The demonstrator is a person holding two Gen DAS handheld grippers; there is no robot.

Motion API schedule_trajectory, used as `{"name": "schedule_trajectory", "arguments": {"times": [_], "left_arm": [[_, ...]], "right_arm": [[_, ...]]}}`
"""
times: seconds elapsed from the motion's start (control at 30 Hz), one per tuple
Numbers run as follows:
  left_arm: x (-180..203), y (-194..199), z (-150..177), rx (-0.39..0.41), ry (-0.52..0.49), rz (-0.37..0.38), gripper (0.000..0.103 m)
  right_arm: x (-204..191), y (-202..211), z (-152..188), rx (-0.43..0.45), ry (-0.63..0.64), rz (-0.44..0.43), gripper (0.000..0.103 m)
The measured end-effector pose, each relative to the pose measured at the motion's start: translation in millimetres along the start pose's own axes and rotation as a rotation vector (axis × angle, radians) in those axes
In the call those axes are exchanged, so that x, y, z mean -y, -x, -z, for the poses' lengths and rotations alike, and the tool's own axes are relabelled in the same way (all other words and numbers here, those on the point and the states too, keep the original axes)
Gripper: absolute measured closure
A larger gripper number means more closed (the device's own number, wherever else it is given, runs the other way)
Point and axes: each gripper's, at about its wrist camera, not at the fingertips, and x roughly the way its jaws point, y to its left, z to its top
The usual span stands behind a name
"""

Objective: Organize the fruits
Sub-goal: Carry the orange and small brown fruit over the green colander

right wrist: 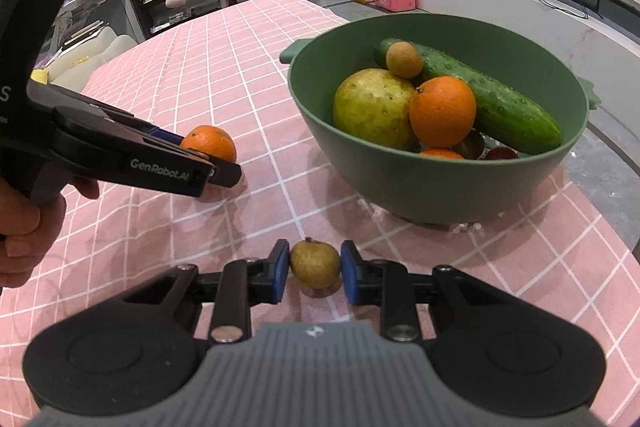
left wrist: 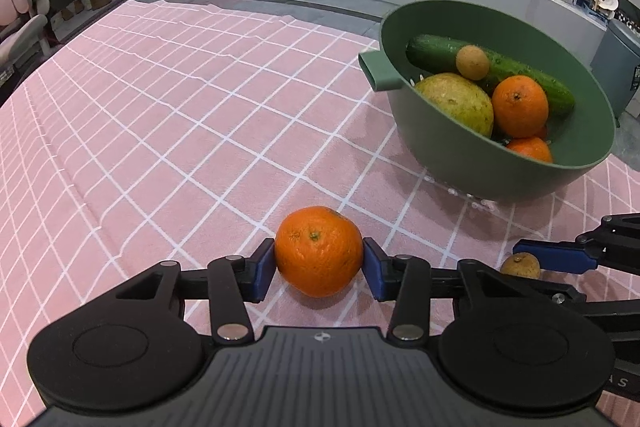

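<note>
The left gripper [left wrist: 319,257] grips an orange [left wrist: 319,251]. The right gripper [right wrist: 315,267] grips a small brown fruit [right wrist: 315,264]. The green bowl [right wrist: 400,179] sits at one o'clock.

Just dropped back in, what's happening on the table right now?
A person holds two grippers over the pink checked tablecloth. The left gripper is clamped on a round orange mandarin; the right gripper is shut on a small tan longan-like fruit. Both fruits sit on the cloth. The green plastic bowl already holds other produce.
</note>
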Motion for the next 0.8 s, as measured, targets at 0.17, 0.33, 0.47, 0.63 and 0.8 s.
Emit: {"name": "schedule_trajectory", "arguments": {"times": [0.17,0.33,0.47,0.63,0.8], "left_arm": [[1.8,24.3,-3.2,0.010,0.001,-0.019,0.051],[9.3,57.1,-14.3,0.029,-0.011,-0.053,0.051],[19.6,94.1,-29.8,0.071,-0.022,-0.101,0.051],[37.0,142.1,-53.3,0.119,-0.049,-0.148,0.051],[59.2,182.4,-78.3,0.182,-0.069,-0.185,0.051]], "right_arm": [[-2.7,12.6,-4.8,0.007,0.010,-0.021,0.079],[-6.6,37.4,-17.4,0.038,0.021,-0.046,0.079],[-5.3,62.4,-30.1,0.076,0.031,-0.063,0.079],[4.0,101.4,-56.9,0.144,0.034,-0.073,0.079],[16.6,140.9,-91.3,0.234,0.041,-0.082,0.079]]}}
